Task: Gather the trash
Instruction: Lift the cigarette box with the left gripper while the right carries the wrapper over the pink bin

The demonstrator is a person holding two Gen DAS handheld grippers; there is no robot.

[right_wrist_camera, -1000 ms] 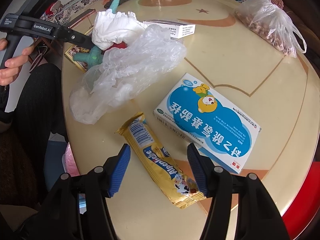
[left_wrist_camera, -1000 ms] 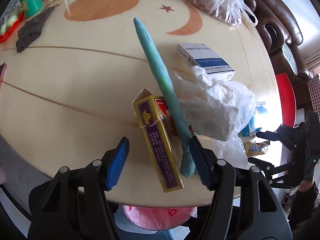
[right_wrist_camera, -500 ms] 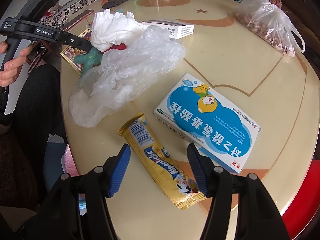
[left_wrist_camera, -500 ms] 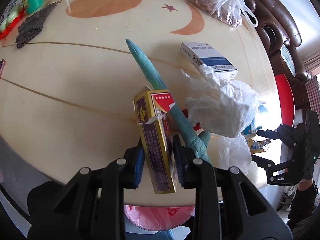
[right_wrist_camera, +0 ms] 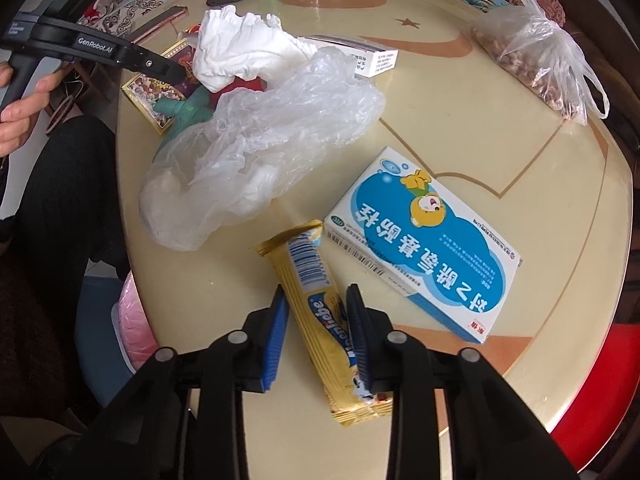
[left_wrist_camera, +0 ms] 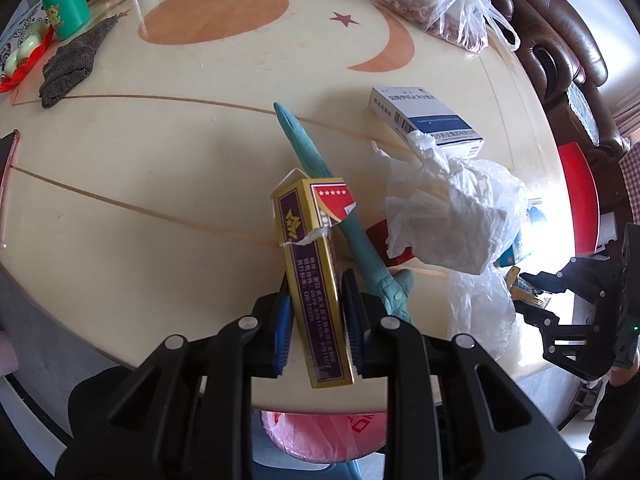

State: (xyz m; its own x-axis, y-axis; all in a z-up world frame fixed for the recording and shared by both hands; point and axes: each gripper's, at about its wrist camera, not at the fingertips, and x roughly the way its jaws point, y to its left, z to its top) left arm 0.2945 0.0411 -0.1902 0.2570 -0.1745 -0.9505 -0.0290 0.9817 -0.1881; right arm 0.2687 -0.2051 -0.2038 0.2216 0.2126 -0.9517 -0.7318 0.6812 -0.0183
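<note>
The left gripper (left_wrist_camera: 316,320) is clamped on a gold and purple box (left_wrist_camera: 316,280). Its blue pads have just been closing, and now they press on both sides of the box. The torn top end of the box is tipped up off the worktop (left_wrist_camera: 160,160). The box sits near the edge of the worktop closest to the person.

Just beside the box lies a long teal toy (left_wrist_camera: 360,240), touching it. Next to that is a crumpled white tissue (left_wrist_camera: 444,216), with a clear plastic bag (left_wrist_camera: 480,308) lying partly under it. A white and blue box (left_wrist_camera: 424,120) lies a bit further away.

The right gripper (right_wrist_camera: 318,328) has just been closing too. Its pads squeeze a yellow snack wrapper (right_wrist_camera: 316,300) that lies flat on the worktop. The near end of the wrapper sticks out past the pads toward the gripper. Just beside the wrapper is a blue and white box with a cartoon bear (right_wrist_camera: 424,248). The clear plastic bag is heaped on the other side of the wrapper, near its far end.

Far across the worktop is a bag of nuts (right_wrist_camera: 532,56). A grey cloth (left_wrist_camera: 68,68) and a green bottle (left_wrist_camera: 66,4) are at the far left. A pink bag (left_wrist_camera: 320,436) shows below the edge of the worktop.
</note>
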